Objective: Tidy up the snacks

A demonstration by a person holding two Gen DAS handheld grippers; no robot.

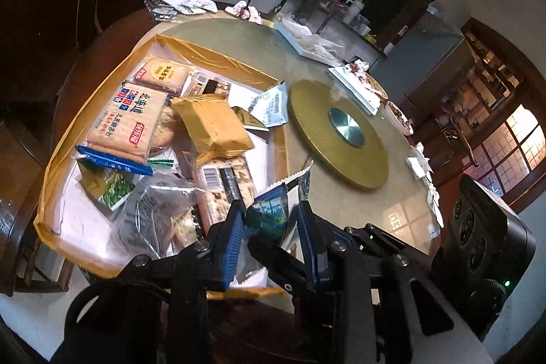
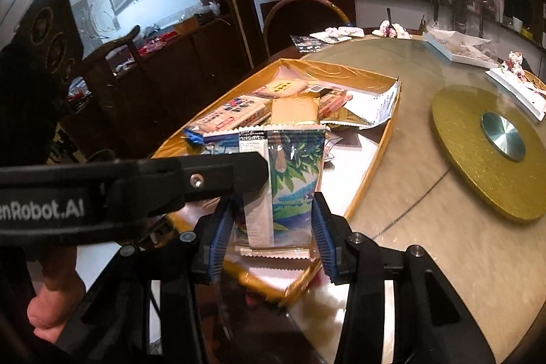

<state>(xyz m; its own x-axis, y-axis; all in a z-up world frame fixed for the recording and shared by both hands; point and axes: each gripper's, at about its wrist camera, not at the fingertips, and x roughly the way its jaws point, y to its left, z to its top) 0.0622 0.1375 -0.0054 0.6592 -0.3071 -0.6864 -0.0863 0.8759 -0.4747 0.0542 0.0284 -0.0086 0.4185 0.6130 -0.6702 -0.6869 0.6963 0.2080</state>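
Both grippers — left gripper (image 1: 271, 220) and right gripper (image 2: 273, 220) — clench one blue-green snack packet (image 2: 290, 173) above the gold tray (image 1: 218, 57), at its six o'clock edge. Carrying step — next likely calls for lowering it among the other packets.

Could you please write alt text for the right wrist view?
The right tongs and the left tongs together grip an upright blue-green snack packet above a gold-rimmed tray heaped with cracker packs. The tray sits on a round table beside a gold turntable.
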